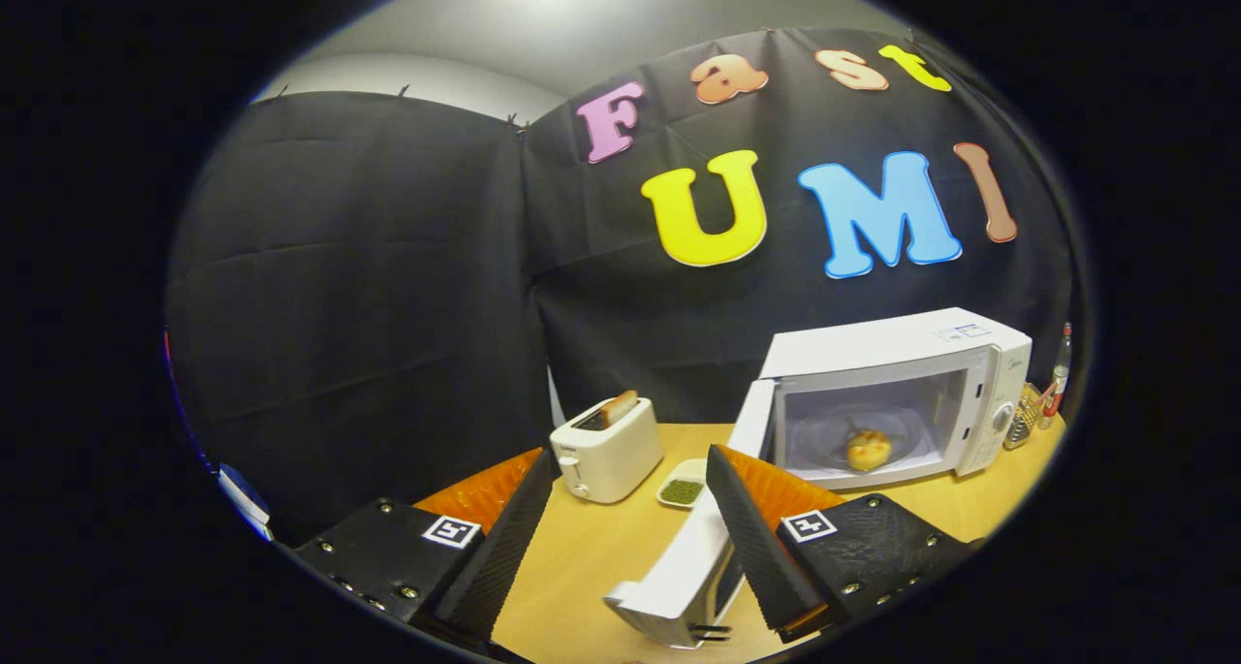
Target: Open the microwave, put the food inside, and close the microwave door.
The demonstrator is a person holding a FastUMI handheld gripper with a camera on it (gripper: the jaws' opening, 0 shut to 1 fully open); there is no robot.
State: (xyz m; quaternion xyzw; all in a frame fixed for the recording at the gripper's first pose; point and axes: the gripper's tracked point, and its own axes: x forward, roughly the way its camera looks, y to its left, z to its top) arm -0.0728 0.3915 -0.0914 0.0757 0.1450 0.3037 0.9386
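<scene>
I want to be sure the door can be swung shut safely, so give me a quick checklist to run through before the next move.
1. Food inside: the food sits on the microwave turntable. Ok.
2. Fingers free: the gripper is open and holds nothing. Ok.
3. Door position: the door stands wide open, swung out toward the fingers. Not ok yet, closing remains.
4. Contact with the door: the right finger lies beside the door; touching or not, cannot tell.
5. Swing path: the small dish sits near the door's arc. Cannot tell.
6. Toaster stands further off. Ok.
</scene>
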